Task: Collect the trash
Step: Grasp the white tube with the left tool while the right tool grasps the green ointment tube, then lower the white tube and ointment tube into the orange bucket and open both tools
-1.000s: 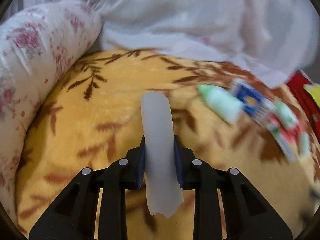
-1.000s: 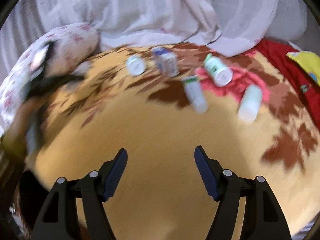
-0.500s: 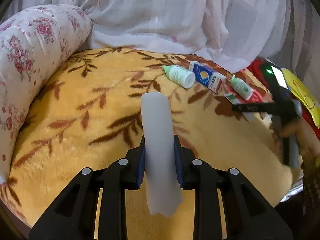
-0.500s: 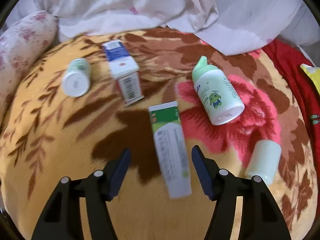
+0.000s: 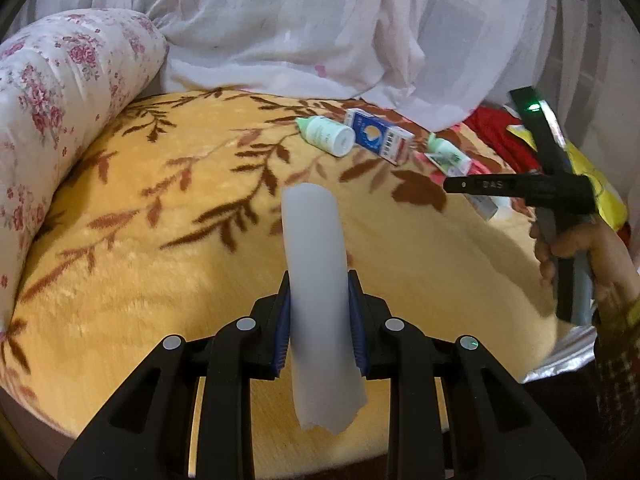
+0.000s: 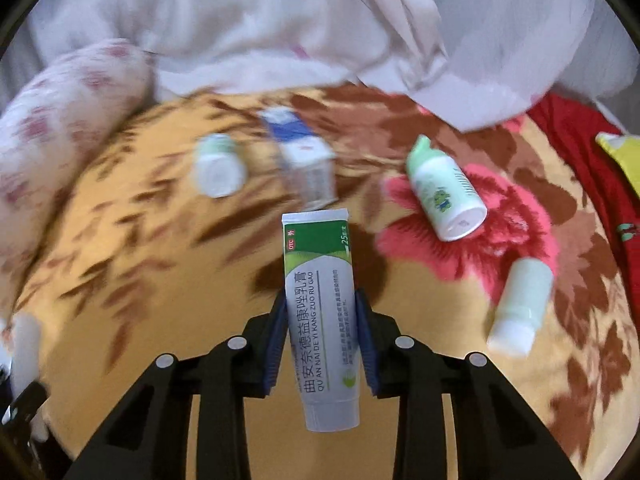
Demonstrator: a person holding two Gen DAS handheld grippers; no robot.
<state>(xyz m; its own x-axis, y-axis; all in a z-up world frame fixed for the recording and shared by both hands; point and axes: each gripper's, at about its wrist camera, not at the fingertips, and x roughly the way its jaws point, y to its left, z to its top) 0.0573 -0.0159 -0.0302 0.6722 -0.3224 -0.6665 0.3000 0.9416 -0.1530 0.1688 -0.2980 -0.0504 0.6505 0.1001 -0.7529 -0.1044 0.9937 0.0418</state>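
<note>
Your left gripper (image 5: 320,312) is clamped on a pale translucent strip (image 5: 316,280) that stands up between the blue pads and hangs down past them with a torn lower end. Your right gripper (image 6: 322,332) is clamped on a green-and-white ointment tube (image 6: 322,312), crimped end pointing away from you, cap end hanging below the fingers.

Both sit over a yellow blanket (image 5: 160,240) with a brown leaf pattern. On your left, a floral bolster (image 5: 48,120) runs along the blanket's edge and curves toward you. At the far edge, white sheer fabric (image 5: 300,32) piles down onto the blanket and overlaps it on the right. Between the left gripper and the bolster the blanket is bare; its near edge drops off just below the gripper body.

The rest of the trash lies toward the far right: a small white bottle (image 6: 218,168) on its side, a blue-and-white box (image 6: 306,160) just right of it, a green-capped bottle (image 6: 444,192) on the pink flower, and a pale cylinder bottle (image 6: 520,304) nearer you on the right, well apart from the tube. Red cloth (image 6: 592,152) and something yellow (image 6: 622,156) border the blanket's right side.

In the left view your right hand (image 5: 584,260) and its gripper handle close off the right side, with crinkled silver material (image 5: 568,352) below.
</note>
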